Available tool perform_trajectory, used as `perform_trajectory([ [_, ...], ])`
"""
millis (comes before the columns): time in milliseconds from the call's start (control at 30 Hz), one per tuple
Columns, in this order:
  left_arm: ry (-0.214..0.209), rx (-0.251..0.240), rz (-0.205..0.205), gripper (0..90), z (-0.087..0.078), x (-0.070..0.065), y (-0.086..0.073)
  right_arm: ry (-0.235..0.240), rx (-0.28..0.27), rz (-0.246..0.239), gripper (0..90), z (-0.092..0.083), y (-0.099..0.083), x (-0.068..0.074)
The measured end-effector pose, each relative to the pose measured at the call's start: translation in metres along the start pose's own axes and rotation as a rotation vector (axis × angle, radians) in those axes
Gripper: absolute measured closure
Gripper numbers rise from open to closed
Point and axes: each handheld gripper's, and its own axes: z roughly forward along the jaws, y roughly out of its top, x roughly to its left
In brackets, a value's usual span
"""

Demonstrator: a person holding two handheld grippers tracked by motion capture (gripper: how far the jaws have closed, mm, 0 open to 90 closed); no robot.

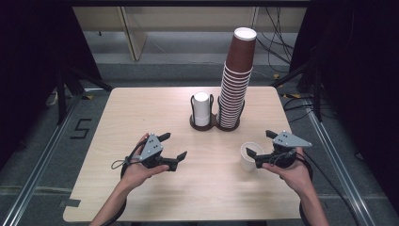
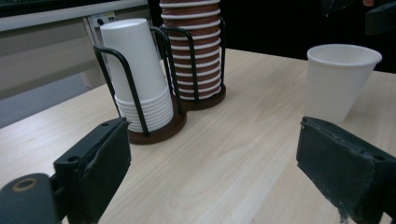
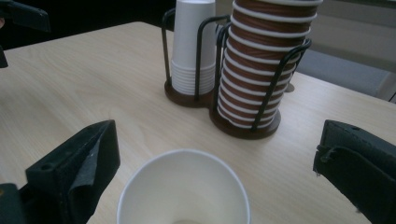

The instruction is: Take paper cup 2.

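1. My right gripper (image 1: 258, 144) is spread wide around the single white cup (image 1: 249, 156), pads off its wall. The cup stands upright on the table (image 1: 141, 113), near the right edge and in front of the cup holder (image 1: 214, 123).
2. My left gripper (image 1: 171, 146) hangs released and empty over the table.
3. Risk: closing off-centre could tip the light cup or crush its thin wall.
4. A careless swing could topple the tall brown cup stack (image 1: 236, 80).

A black "5" on the floor (image 1: 81, 128) left of the table (image 1: 141, 113).
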Motion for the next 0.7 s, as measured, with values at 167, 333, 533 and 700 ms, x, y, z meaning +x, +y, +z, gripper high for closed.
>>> perform_trajectory([
  [167, 0.015, -0.007, 0.001, 9.9, 0.006, 0.001, 0.012, -0.006, -0.004, 0.013, 0.5, 0.004, 0.009, 0.0],
  [333, 0.016, -0.035, -0.001, 9.9, 0.012, 0.002, 0.025, -0.004, -0.019, 0.037, 0.8, 0.009, 0.018, 0.0],
  [533, 0.016, -0.054, 0.007, 10.1, 0.02, 0.006, 0.042, -0.02, -0.025, 0.029, 1.2, 0.015, 0.027, -0.002],
  [700, 0.016, -0.068, 0.019, 10.4, 0.026, 0.01, 0.055, -0.011, -0.039, 0.028, 2.0, 0.02, 0.036, -0.003],
])
